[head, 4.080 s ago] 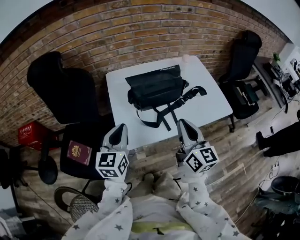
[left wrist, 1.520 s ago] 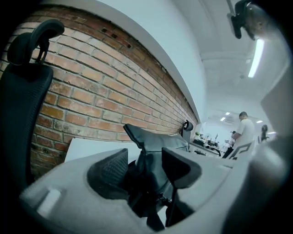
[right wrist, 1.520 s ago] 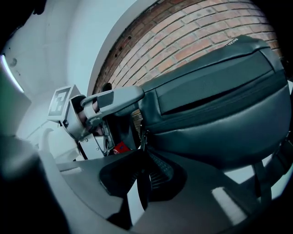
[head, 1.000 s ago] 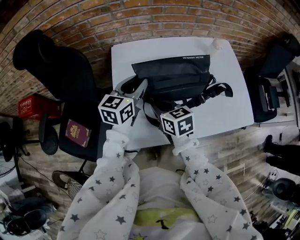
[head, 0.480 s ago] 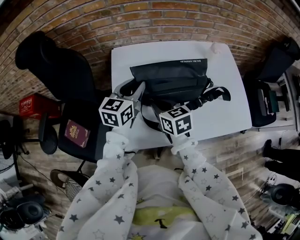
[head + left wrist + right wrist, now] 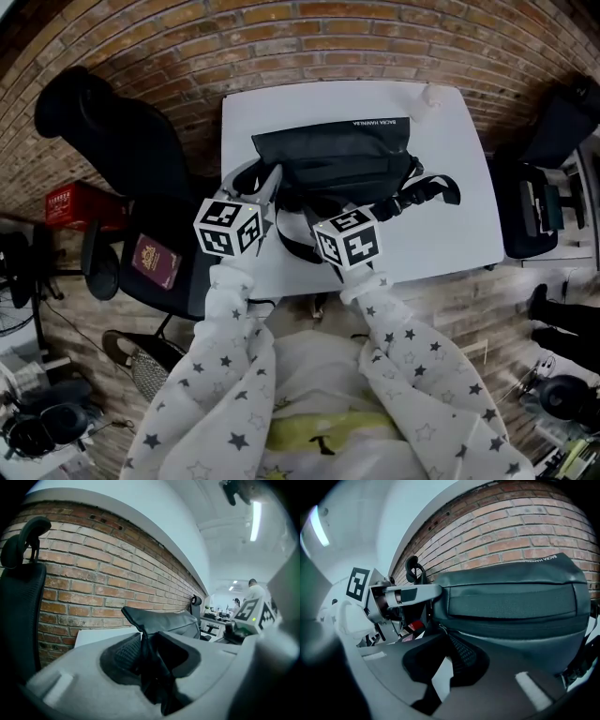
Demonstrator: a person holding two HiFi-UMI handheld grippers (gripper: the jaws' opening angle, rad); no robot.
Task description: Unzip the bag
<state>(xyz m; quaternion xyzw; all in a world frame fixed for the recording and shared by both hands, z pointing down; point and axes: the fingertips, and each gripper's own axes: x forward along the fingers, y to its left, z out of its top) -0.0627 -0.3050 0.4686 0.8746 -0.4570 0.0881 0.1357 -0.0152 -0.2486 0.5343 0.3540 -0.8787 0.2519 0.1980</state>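
A black shoulder bag [image 6: 337, 155] lies on the white table [image 6: 441, 234], its strap [image 6: 427, 192] trailing to the right. My left gripper [image 6: 270, 180] is at the bag's left end. In the left gripper view its jaws [image 6: 147, 644] pinch a fold of the black bag fabric [image 6: 164, 620]; they have just been closing on it. My right gripper [image 6: 445, 637] is at the bag's front left, under its marker cube [image 6: 347, 239]. Its jaws are shut on the small zipper pull [image 6: 439, 630] at the end of the bag's zipper line [image 6: 511, 637].
A black office chair [image 6: 103, 131] stands left of the table with a red booklet [image 6: 152, 261] on its seat. A red crate [image 6: 70, 206] sits on the floor farther left. Another black chair [image 6: 553, 122] is at the right. A small white object [image 6: 431, 94] lies at the table's far edge.
Four seconds ago both grippers hung in front of the table, away from the bag. Over the last second the left gripper has edged left with the bag's end; the right has stayed put.
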